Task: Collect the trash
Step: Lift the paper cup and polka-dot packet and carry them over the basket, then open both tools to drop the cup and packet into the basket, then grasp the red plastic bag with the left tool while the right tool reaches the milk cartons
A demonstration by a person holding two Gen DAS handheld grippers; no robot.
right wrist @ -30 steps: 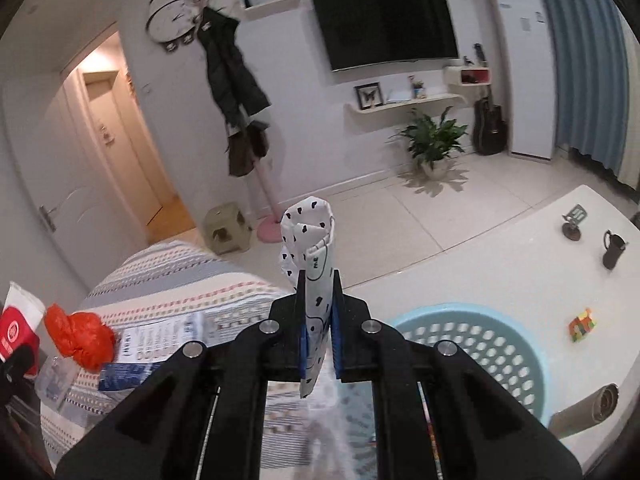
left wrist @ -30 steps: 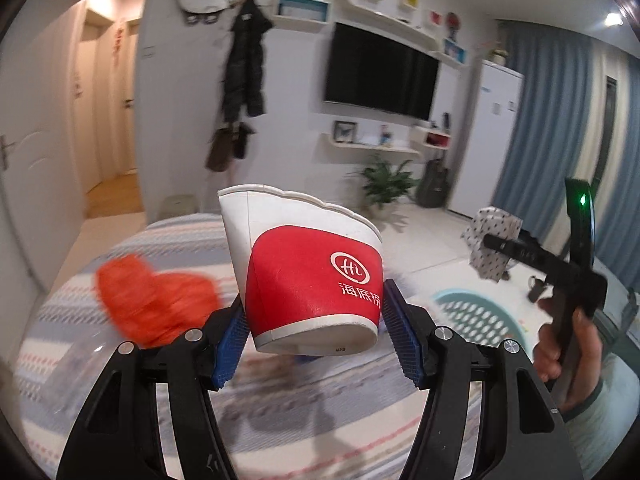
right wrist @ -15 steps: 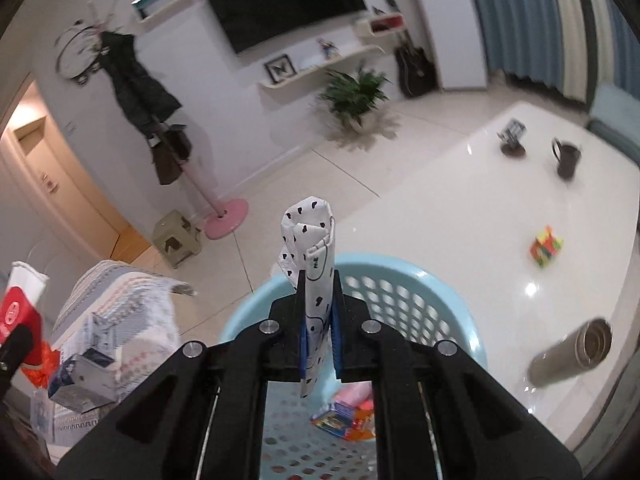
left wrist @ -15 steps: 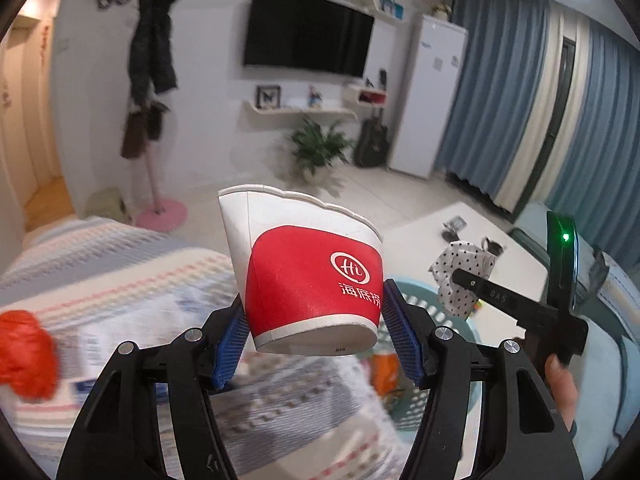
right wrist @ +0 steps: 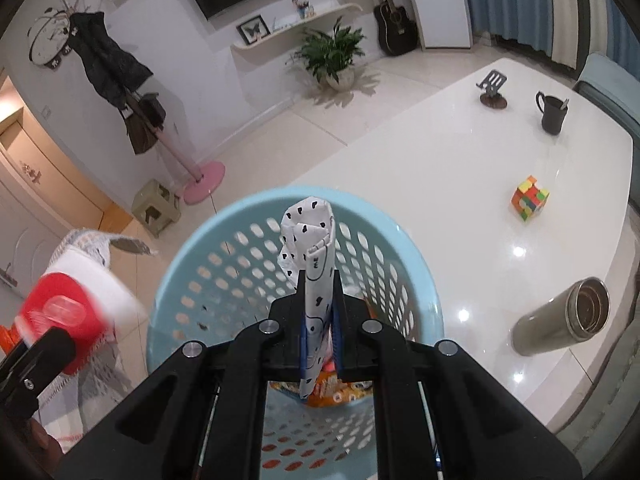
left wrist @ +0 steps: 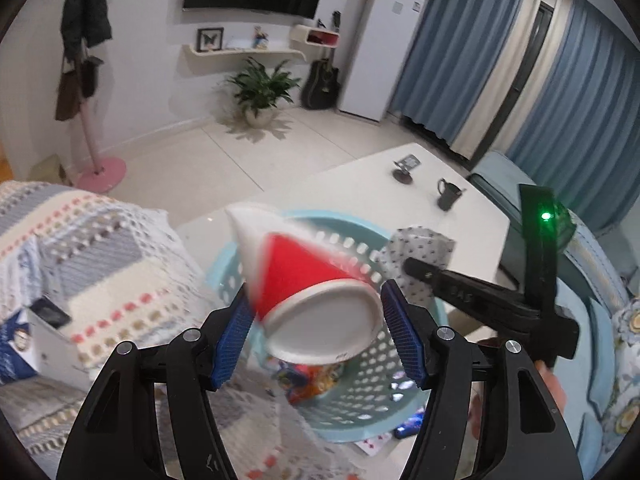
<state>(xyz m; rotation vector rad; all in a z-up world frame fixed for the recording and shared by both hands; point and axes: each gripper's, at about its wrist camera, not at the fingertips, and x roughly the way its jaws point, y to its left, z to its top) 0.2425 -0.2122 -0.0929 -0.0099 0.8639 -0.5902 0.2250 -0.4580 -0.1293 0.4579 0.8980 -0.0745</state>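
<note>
the white table (right wrist: 420,168) fills the right of both views, with a mug (right wrist: 553,114), a puzzle cube (right wrist: 529,198), a steel flask (right wrist: 562,317) and a small stand (right wrist: 493,89) on it. the striped cloth (left wrist: 80,248) that filled the left view a second ago has slid off to the left side.

the blue basket (right wrist: 408,240) now sits right under both tools; a second ago it was only a sliver ahead, and half a second ago only the right tool was over it. a few bright wrappers lie at its bottom.

the cup (left wrist: 308,292), red and white, was upright and clamped in both earlier left views. now it is tipped and blurred, base toward the camera, over the basket's near wall. the left gripper (left wrist: 316,336) has just been opening: its blue pads (left wrist: 232,332) stand a little apart from the cup on both sides, with the cup between them and not pressed. i judge it is being let go into the basket, so this piece is as good as collected.

the right gripper (right wrist: 319,332) is closed tight on the spotted paper (right wrist: 310,248), which stands up out of the jaws as in the earlier views, above the basket's middle. it is not yet released; dropping it looks like the next step.
</note>
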